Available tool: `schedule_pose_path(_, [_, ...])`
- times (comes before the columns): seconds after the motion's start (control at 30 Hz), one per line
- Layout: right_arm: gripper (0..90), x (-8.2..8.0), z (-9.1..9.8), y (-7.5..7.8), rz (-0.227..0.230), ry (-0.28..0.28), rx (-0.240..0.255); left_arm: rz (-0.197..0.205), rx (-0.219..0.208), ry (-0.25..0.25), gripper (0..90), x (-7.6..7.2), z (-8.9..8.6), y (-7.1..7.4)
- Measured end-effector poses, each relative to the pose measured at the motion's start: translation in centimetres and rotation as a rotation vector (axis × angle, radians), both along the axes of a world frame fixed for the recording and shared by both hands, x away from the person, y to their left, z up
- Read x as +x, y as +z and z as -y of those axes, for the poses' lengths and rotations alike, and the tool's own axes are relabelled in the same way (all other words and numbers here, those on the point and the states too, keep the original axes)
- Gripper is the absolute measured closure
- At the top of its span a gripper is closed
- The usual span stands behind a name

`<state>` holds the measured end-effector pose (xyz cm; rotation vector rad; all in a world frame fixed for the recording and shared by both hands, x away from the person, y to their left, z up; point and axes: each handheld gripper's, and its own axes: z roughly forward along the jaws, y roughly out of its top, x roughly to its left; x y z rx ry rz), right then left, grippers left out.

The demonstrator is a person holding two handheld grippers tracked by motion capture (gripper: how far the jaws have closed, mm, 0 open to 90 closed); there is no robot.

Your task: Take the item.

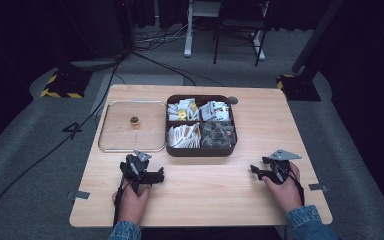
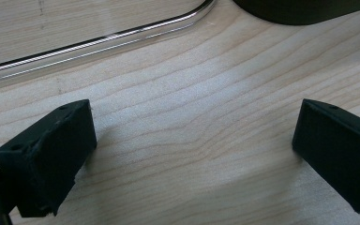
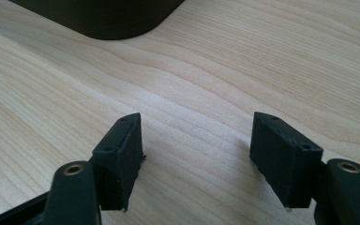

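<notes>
A dark brown box (image 1: 200, 151) with four compartments full of tea bags and sachets stands at the middle of the wooden table (image 1: 205, 195). Its clear lid (image 1: 130, 132) with a small brass knob (image 1: 134, 121) lies flat to the left of it. My left gripper (image 1: 147, 172) rests low on the table in front of the lid, open with nothing between its jaws. My right gripper (image 1: 257, 170) rests at the front right, open and empty too. The lid's rim (image 2: 98, 40) and the box's corner (image 2: 304, 9) lie ahead of the left gripper (image 2: 194, 150). The box's corner (image 3: 103, 18) lies beyond the right gripper (image 3: 197, 157).
A small round grey disc (image 1: 233, 100) lies on the table behind the box. Tape marks (image 1: 81, 195) sit at the table's front corners. Cables, stands and a chair are on the floor beyond the table.
</notes>
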<state>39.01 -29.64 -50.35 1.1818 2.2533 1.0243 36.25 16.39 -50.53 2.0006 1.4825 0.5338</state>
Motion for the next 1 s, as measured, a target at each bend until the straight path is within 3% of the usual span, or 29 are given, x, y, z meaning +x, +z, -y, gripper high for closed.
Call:
schedule_pose_path(0.5, [31.0,0.19,-0.25,-0.01,-0.006,0.007,-0.002,0.002,0.001,-0.001,0.5,-0.01,0.02,0.0])
schedule_pose_path(0.67, [32.6,0.06,-0.44,0.0,-0.007,-0.016,0.002,0.002,0.002,-0.002,0.5,0.02,0.02,0.01])
schedule_pose_path(0.8, [32.6,0.06,-0.44,0.01,-0.008,-0.018,0.0,0.009,-0.003,-0.035,2.5,-0.01,-0.07,0.04])
schedule_pose_path(1.0, [42.3,-0.04,-0.5,0.04,-0.001,-0.006,0.011,0.029,-0.005,-0.066,11.0,-0.27,-0.02,0.1])
